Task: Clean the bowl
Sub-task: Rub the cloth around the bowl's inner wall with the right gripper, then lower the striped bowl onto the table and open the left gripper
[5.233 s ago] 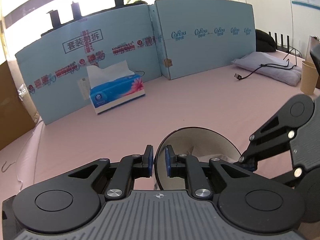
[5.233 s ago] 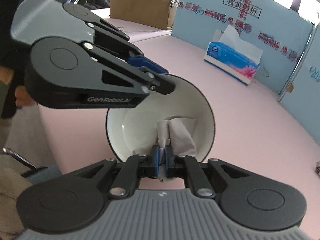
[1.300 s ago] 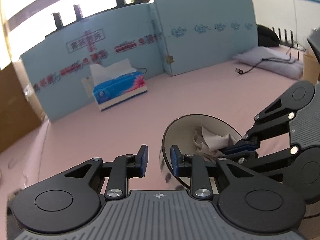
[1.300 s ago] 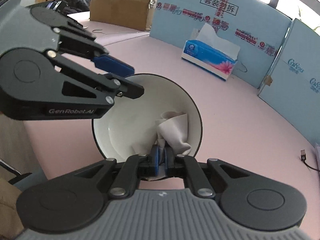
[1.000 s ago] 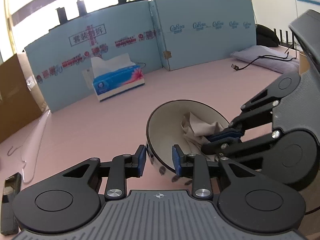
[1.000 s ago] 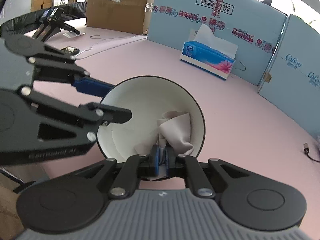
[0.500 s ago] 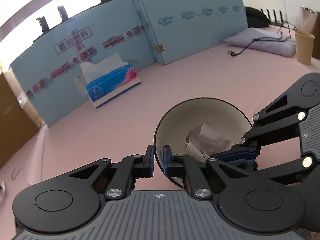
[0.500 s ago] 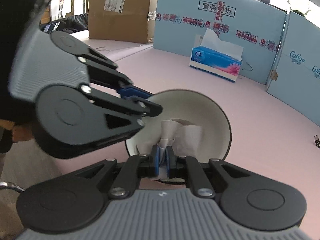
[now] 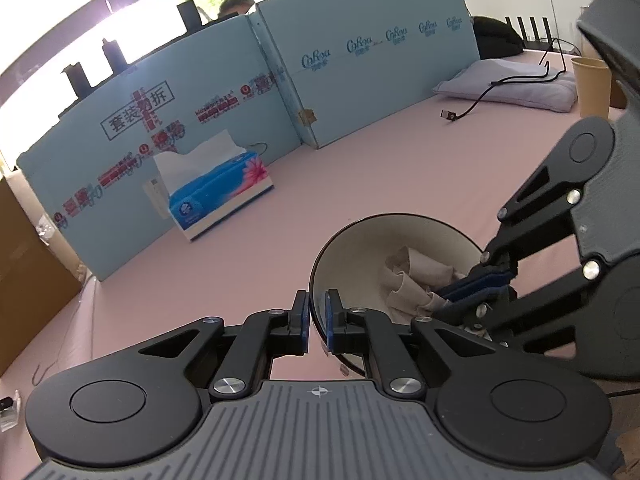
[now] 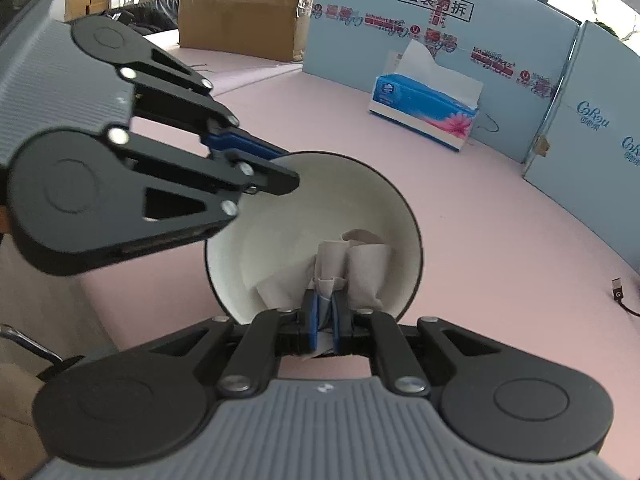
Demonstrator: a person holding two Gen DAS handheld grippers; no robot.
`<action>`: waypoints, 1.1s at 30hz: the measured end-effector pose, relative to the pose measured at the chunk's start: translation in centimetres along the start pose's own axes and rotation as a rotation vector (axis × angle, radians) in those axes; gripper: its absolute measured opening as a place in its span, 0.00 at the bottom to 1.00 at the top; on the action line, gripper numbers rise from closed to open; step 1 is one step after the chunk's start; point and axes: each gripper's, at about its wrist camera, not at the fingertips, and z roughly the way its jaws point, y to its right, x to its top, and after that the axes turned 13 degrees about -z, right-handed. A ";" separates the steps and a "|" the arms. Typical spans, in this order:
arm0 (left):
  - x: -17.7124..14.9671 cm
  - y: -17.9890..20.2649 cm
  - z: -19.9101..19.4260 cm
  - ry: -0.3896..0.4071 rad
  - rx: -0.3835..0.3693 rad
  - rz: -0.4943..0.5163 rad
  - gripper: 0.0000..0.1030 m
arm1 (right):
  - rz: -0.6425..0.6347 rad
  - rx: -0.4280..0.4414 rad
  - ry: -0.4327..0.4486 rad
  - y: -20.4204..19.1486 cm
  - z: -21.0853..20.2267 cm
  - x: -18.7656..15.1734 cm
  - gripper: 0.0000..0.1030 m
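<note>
Left claw (image 9: pixel 318 322) now clamped on bowl (image 9: pixel 420 236) rim, formerly agape.

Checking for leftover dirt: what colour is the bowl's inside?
Plain white, with a dark rim: bowl. Clearest in the right wrist view.

In the left wrist view the right gripper (image 9: pixel 476 284) covers part of the crumpled tissue (image 9: pixel 404 280) and the near rim of the bowl (image 9: pixel 360 240). The paper cup (image 9: pixel 592 84) is partly hidden behind the same gripper's body, and the small object (image 9: pixel 8 408) at the left edge is cut off.
</note>
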 end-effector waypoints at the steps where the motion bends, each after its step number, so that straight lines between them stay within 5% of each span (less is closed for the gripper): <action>1: 0.0 0.0 0.0 0.001 0.000 0.001 0.11 | -0.011 -0.010 -0.004 0.0 0.1 0.0 0.05; 16: -0.5 -0.3 0.3 -0.003 -0.015 0.004 0.17 | -0.136 -0.141 0.002 0.3 1.2 1.1 0.04; 28: -1.3 -1.5 0.9 -0.013 -0.040 -0.028 0.20 | -0.013 -0.026 0.039 2.7 2.5 2.6 0.04; 33: -1.9 -2.3 0.5 0.010 -0.093 -0.053 0.29 | 0.016 0.011 0.046 2.7 2.9 3.1 0.04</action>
